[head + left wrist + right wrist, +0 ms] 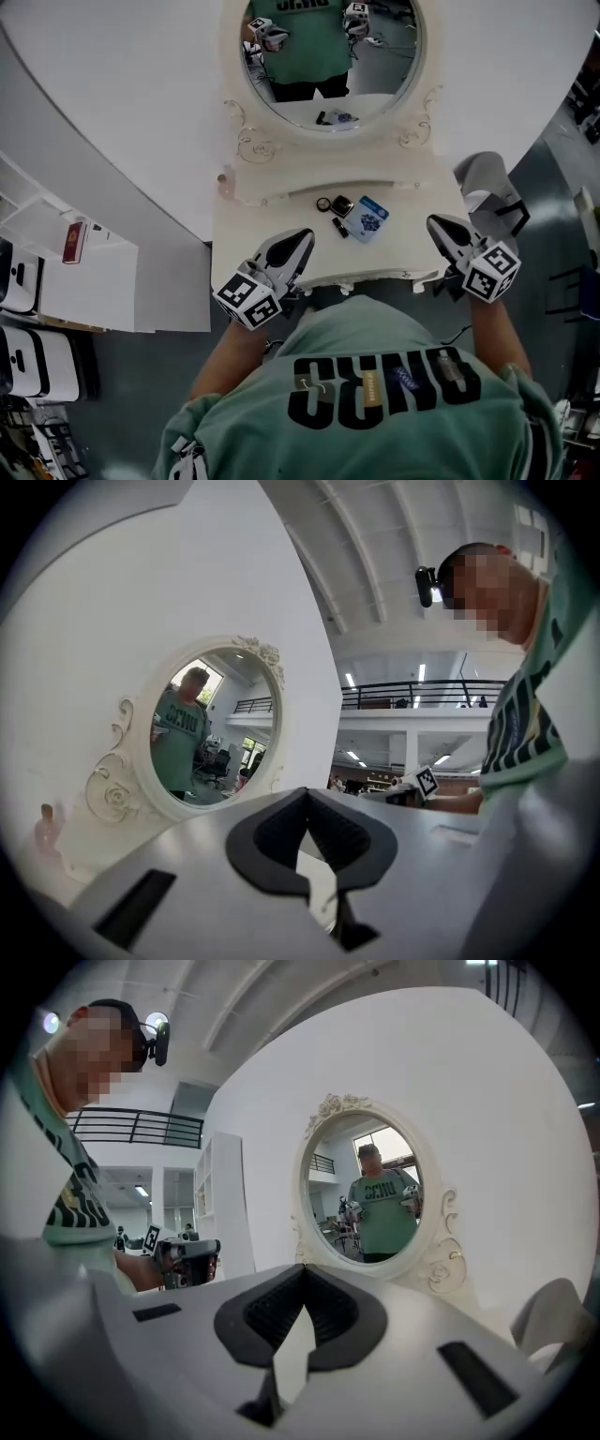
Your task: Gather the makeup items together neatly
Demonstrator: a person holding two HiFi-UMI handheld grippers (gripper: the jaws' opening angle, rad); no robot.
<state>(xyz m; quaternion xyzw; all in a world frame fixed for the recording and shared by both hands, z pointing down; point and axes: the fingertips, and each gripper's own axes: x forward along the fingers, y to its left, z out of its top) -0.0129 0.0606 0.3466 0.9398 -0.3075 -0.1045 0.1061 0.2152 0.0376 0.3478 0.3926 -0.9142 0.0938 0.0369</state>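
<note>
Hovering the left gripper [304,237] over the table's [253,220] front edge, left of centre, and the right gripper [435,223] over the front right corner. Showing both sets of jaws pressed together with nothing between them, per both gripper views. Pointing both up at the mirror [333,56] rather than down at the items.

Sitting mid-table, slightly right of centre and toward the back edge:
- round compact [323,203]
- dark case [342,205], touching it or just beside it
- lipstick [338,227], just in front of those two
- blue pack [372,217], on the right, tilted, near the lipstick

Already lying close as a cluster but not squared up. Not resolving whether pack and lipstick are touching, too small to tell.

Reading this as nothing in hand: either pre-reach or between tidy-up nudges. Judging the gathering mostly done, the neatening not.

Next move calling for tilting one gripper down and reaching in from the front edge to the cluster. Then either spreading the jaws for a pick or using the closed tips as a pusher. Probably straightening the blue pack and lining the lipstick up alongside it. Needing light contact, with the lipstick looking likely to roll and the compact likely to slide on the smooth top.
</note>
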